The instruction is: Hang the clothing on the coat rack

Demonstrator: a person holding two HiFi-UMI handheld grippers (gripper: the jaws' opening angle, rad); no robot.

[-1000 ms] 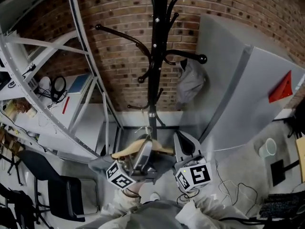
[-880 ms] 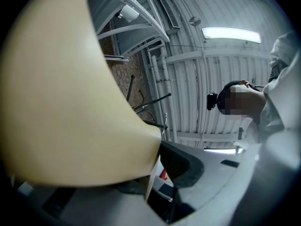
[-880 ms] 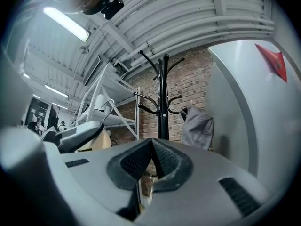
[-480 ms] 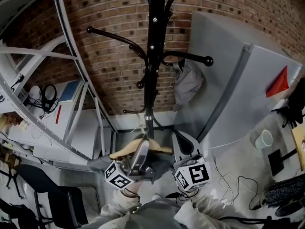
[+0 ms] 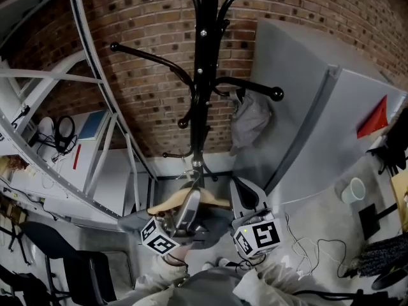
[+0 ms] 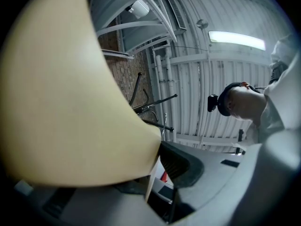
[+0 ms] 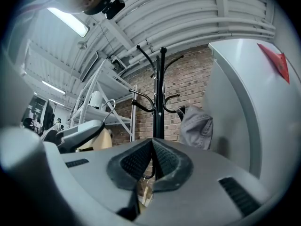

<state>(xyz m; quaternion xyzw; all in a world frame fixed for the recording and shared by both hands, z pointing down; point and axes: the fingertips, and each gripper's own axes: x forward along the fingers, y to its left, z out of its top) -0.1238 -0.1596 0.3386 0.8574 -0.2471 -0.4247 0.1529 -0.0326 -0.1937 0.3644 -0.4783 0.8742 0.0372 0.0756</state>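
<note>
Left gripper (image 5: 193, 196) jaws clamp the hanger (image 6: 70, 102); right gripper (image 7: 153, 147) jaws pressed together — hanger could tilt, shedding clothing (image 5: 136, 219) short of coat rack (image 5: 203, 75).

Grey left gripper (image 5: 193, 193) and right gripper (image 5: 238, 183), black ribbed fingers (image 7: 136, 161), black-and-white marker cubes (image 5: 258, 236), pale sleeves (image 5: 159, 276).

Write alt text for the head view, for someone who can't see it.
Two handheld grippers at the bottom face a black coat rack against a brick wall; the left gripper clamps a wooden hanger, with the right gripper beside it. A grey garment hangs on one of the rack's hooks.
</note>
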